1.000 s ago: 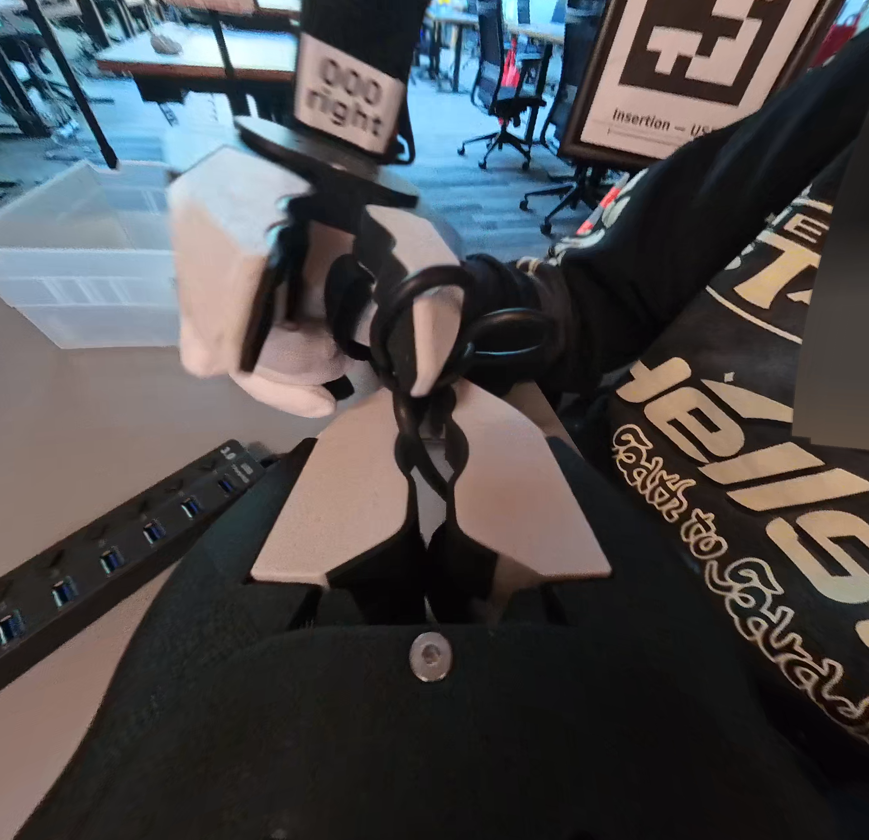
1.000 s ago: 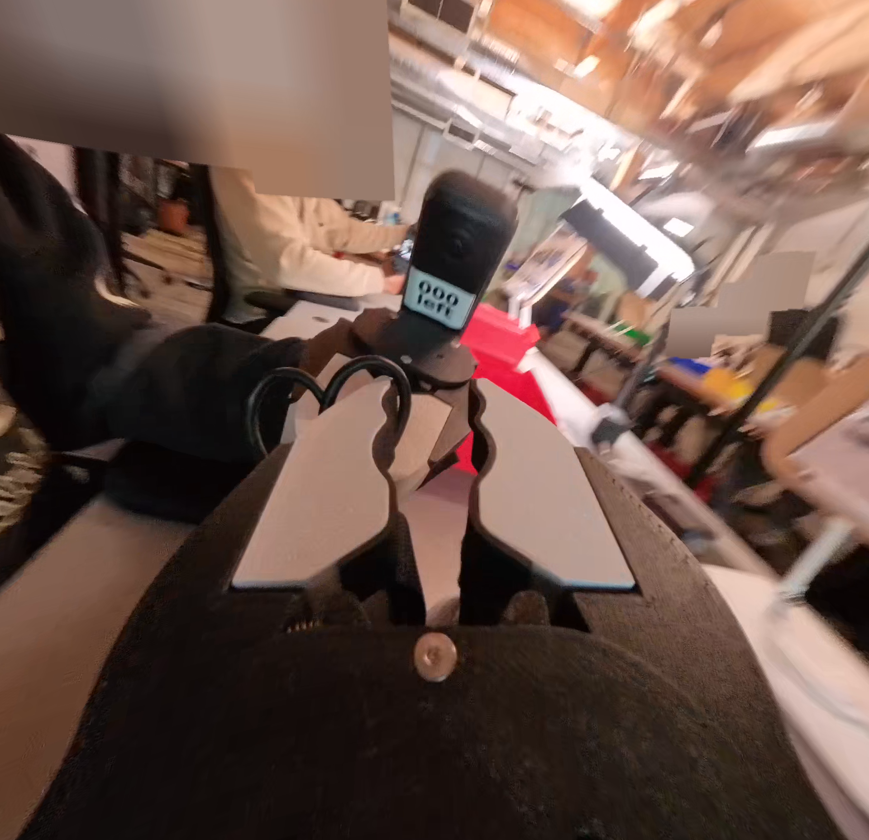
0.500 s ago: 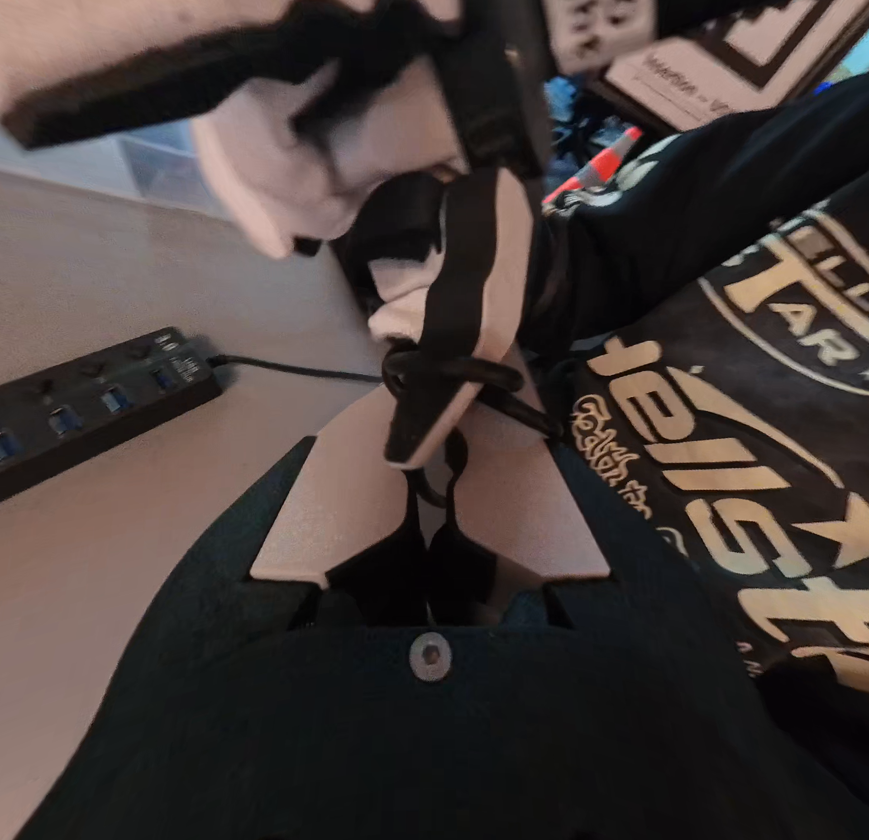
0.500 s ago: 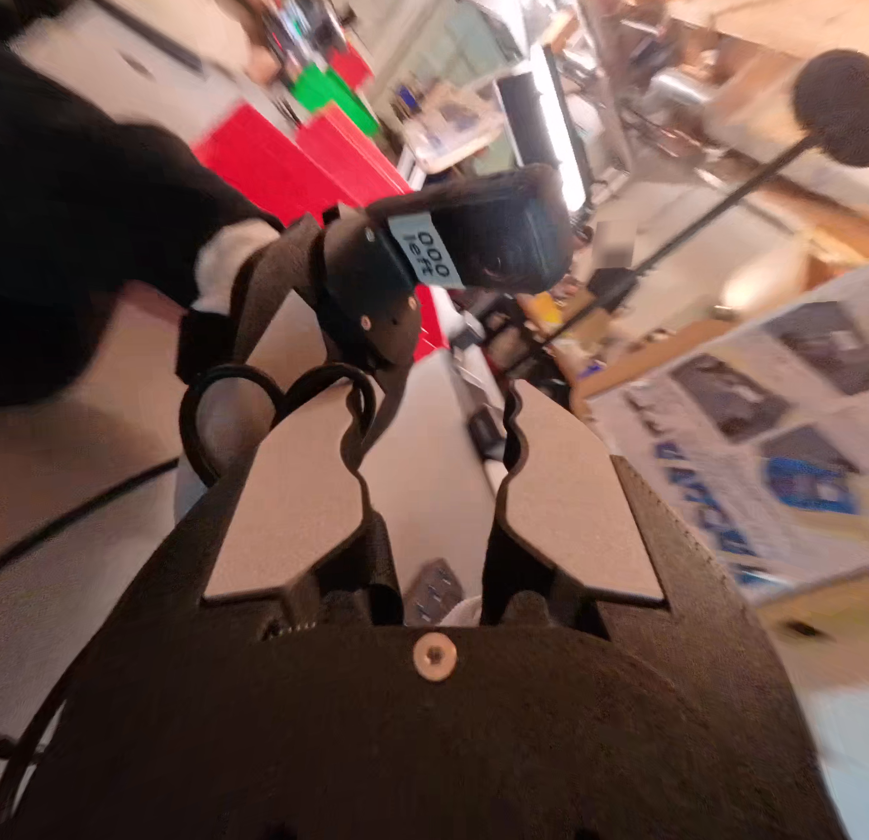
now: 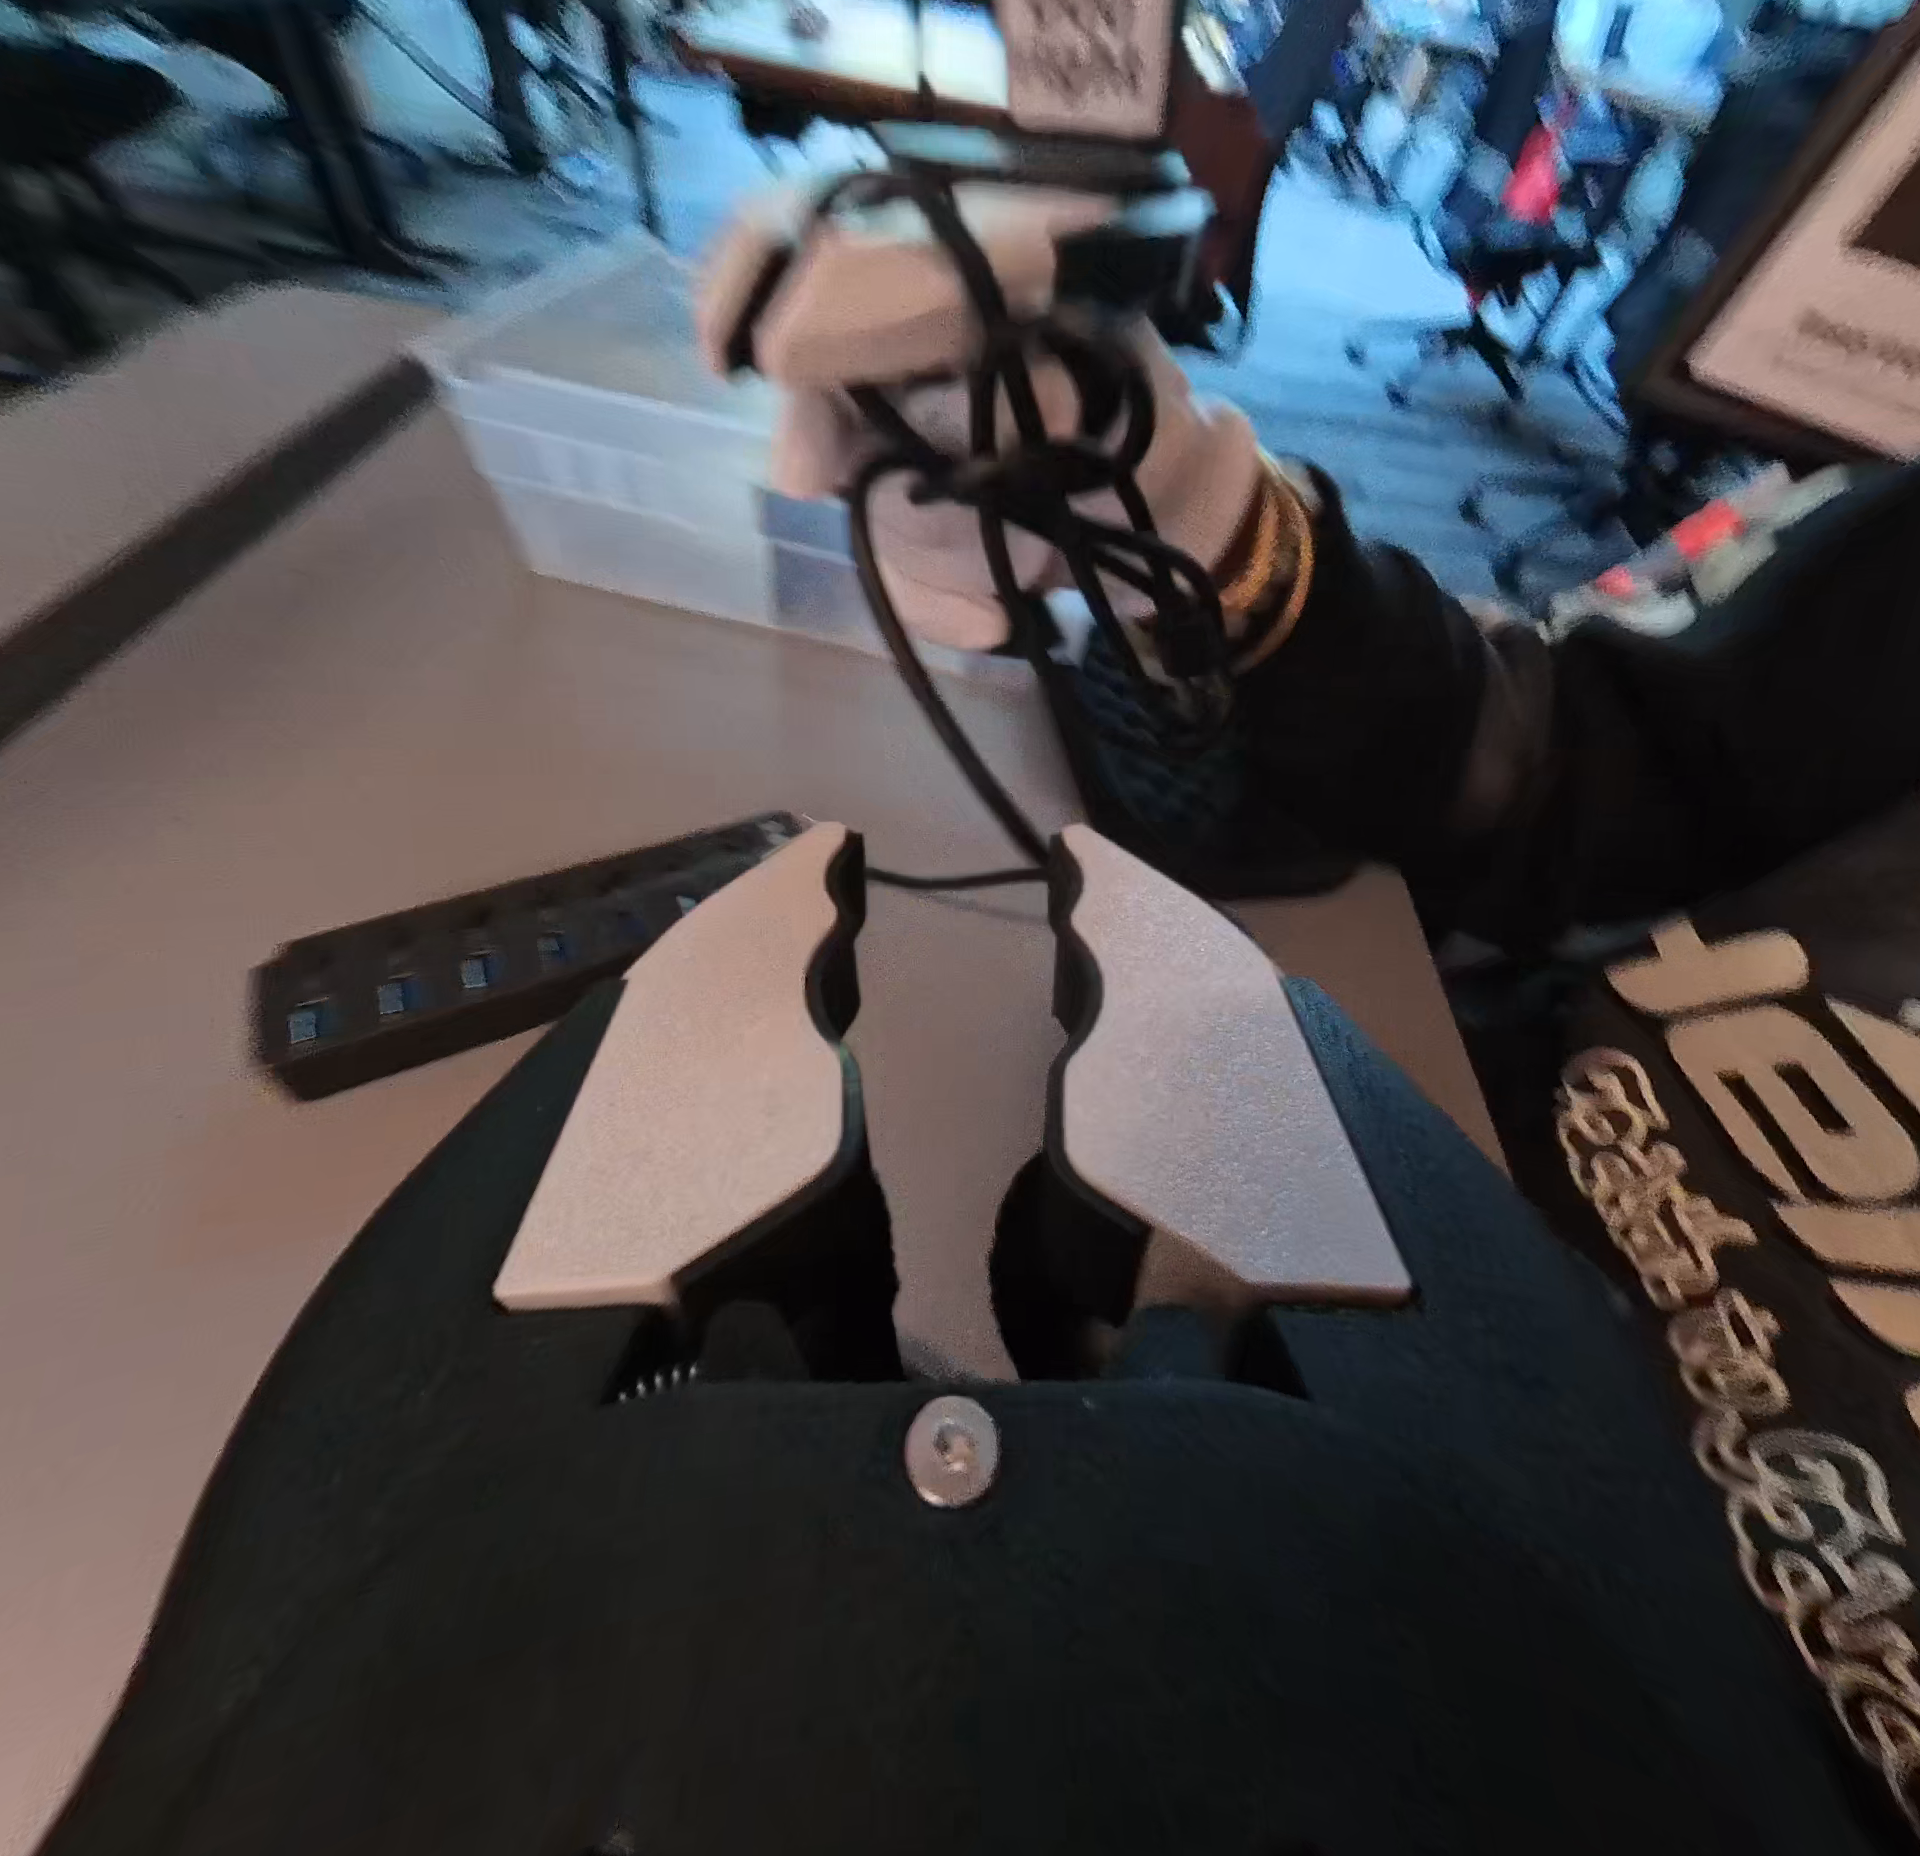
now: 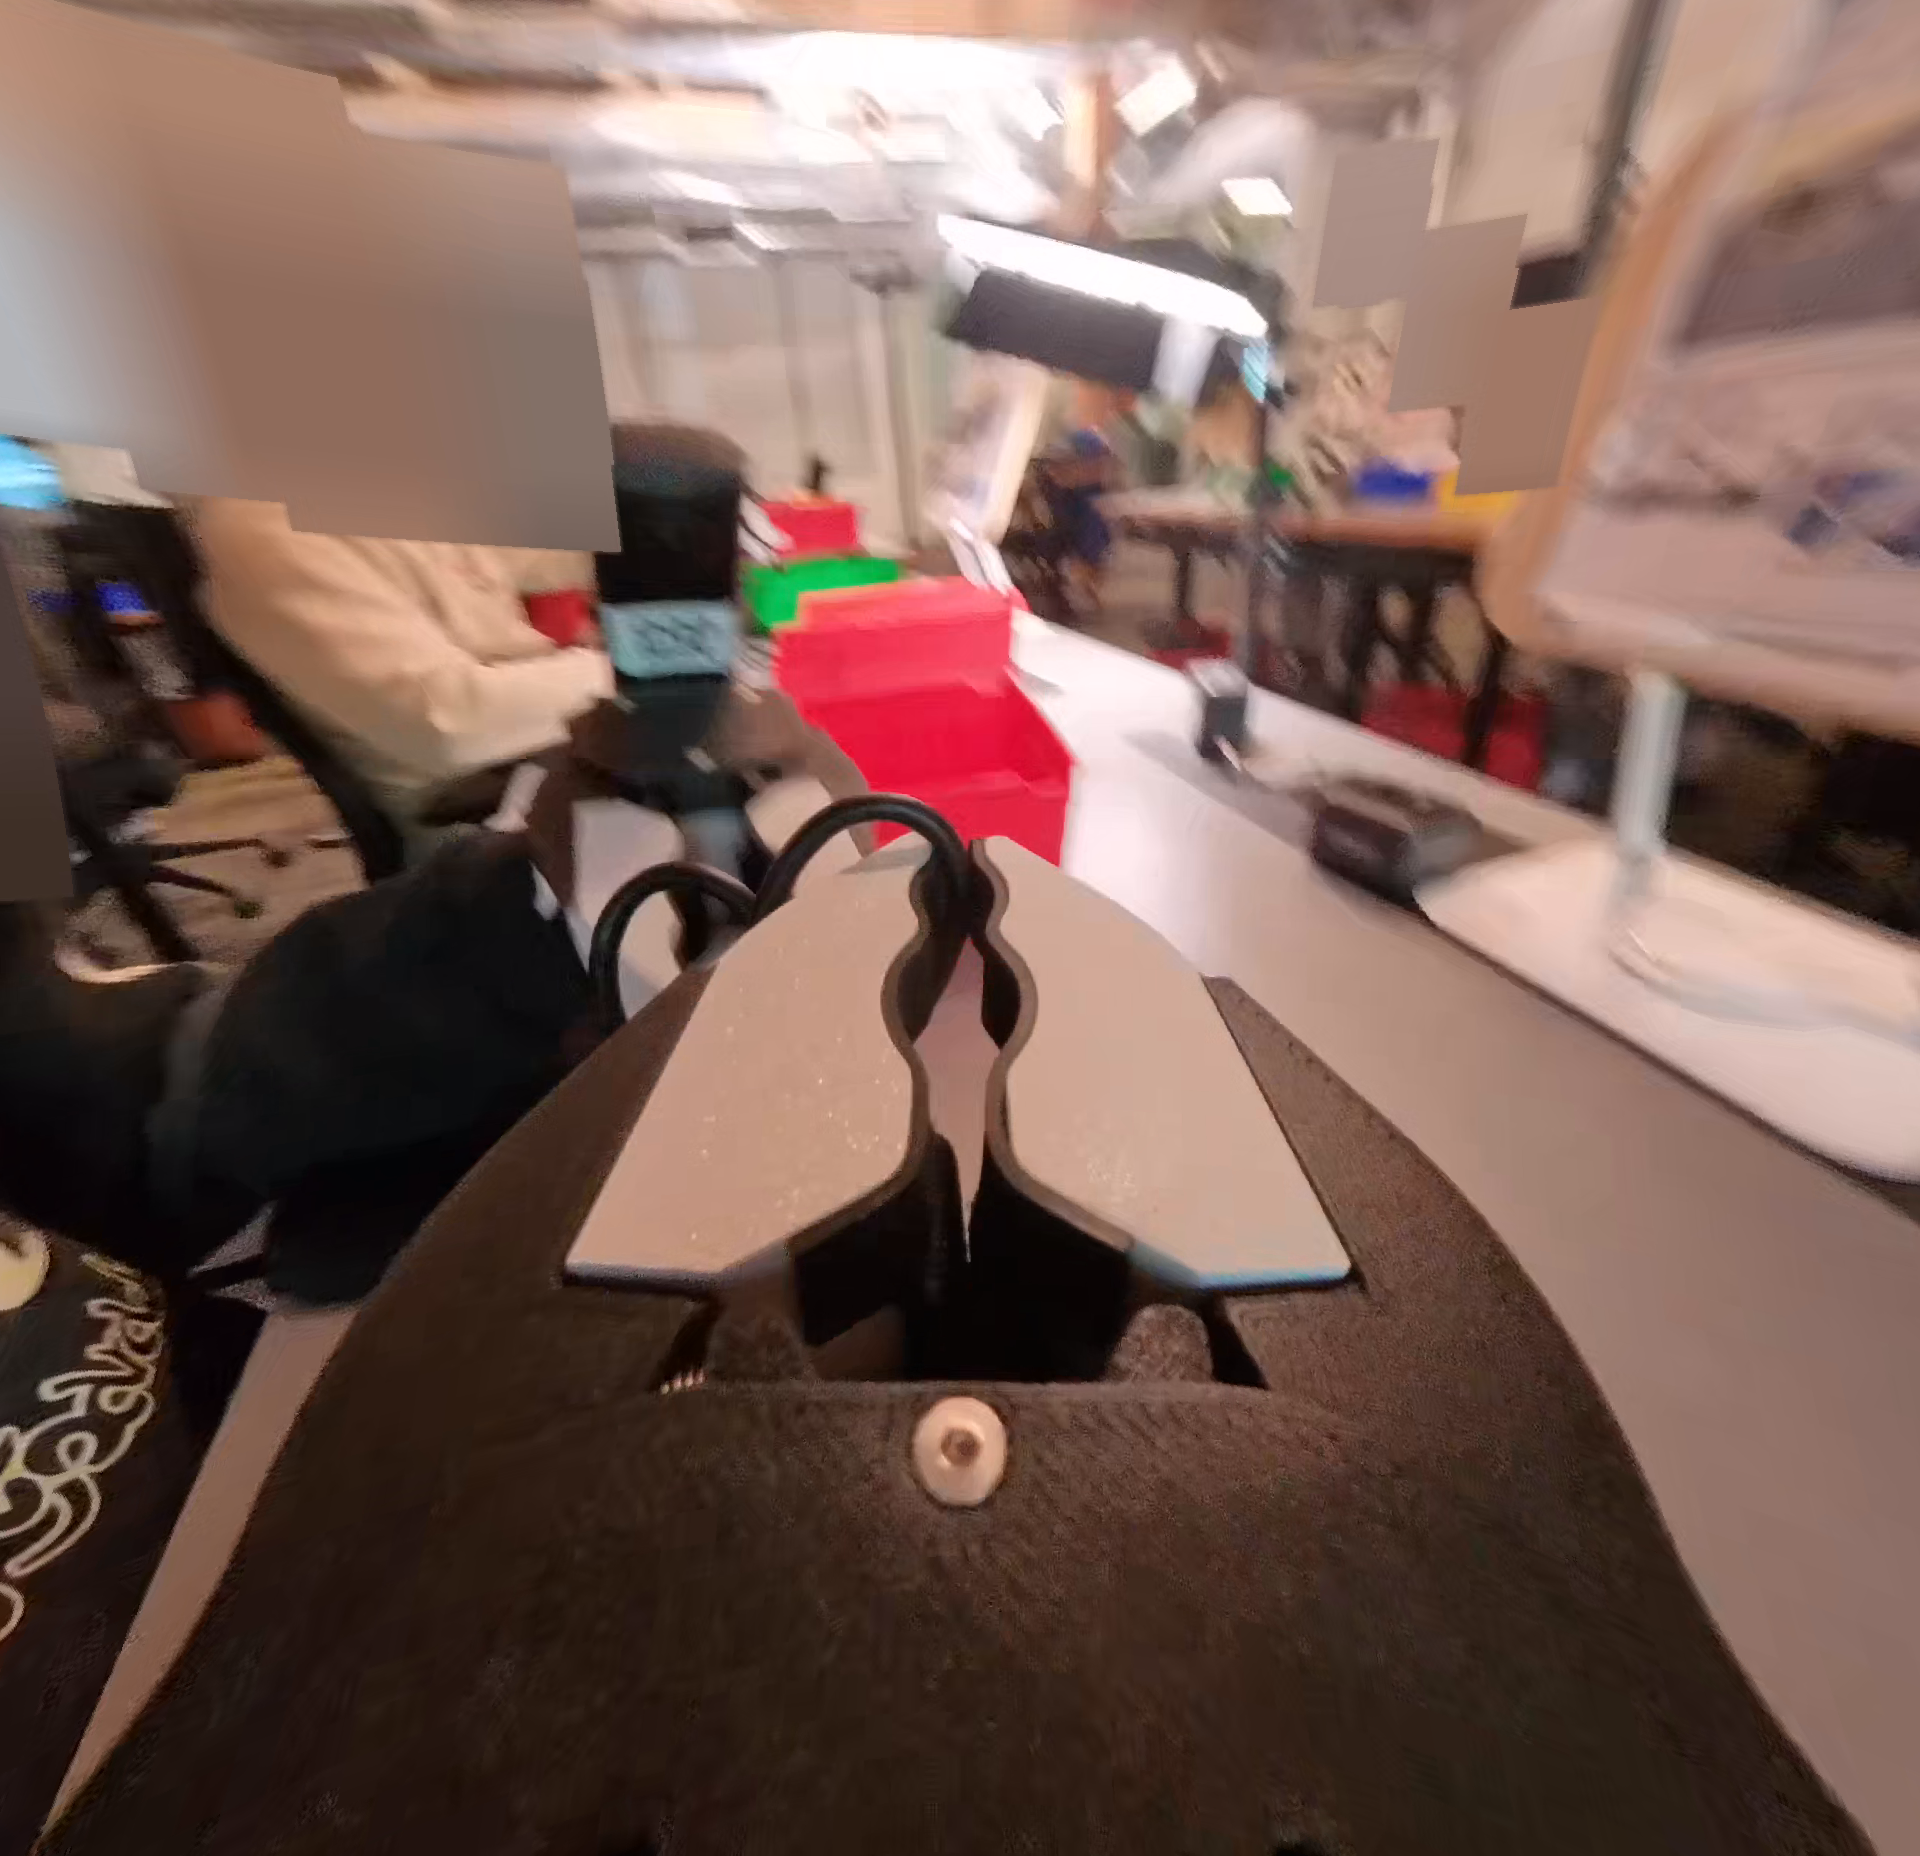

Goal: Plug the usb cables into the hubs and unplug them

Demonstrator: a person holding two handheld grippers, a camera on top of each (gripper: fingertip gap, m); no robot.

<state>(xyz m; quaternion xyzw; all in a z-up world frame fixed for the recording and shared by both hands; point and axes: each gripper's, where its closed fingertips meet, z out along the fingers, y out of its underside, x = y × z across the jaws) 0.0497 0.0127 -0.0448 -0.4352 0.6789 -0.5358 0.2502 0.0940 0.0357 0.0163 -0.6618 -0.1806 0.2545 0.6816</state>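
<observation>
Jaws of the left gripper [image 5: 954,861] stand apart with nothing between them, bare tabletop showing through the gap. At ten o'clock from its tips, just beside the left finger, a long black USB hub [image 5: 499,975] lies flat on the tan table [image 5: 343,726], its row of blue ports facing up; none of the visible ports has a plug in it. A thin black lead [image 5: 940,879] runs from the hub's near end across the gap between the fingertips.

At twelve o'clock, raised above the table, the right gripper [image 5: 883,331] shows blurred, with a tangled bundle of black USB cable [image 5: 1029,476] draped over it and one strand hanging down toward the left gripper's tips. A clear plastic bin [image 5: 623,456] sits on the table at eleven o'clock behind it.

From the right wrist view, the right gripper [image 6: 961,866] is nearly closed, its tips pinching the USB cable [image 6: 883,819], whose loops curl out at eleven o'clock. Red bins [image 6: 925,694] stand beyond at twelve o'clock.
</observation>
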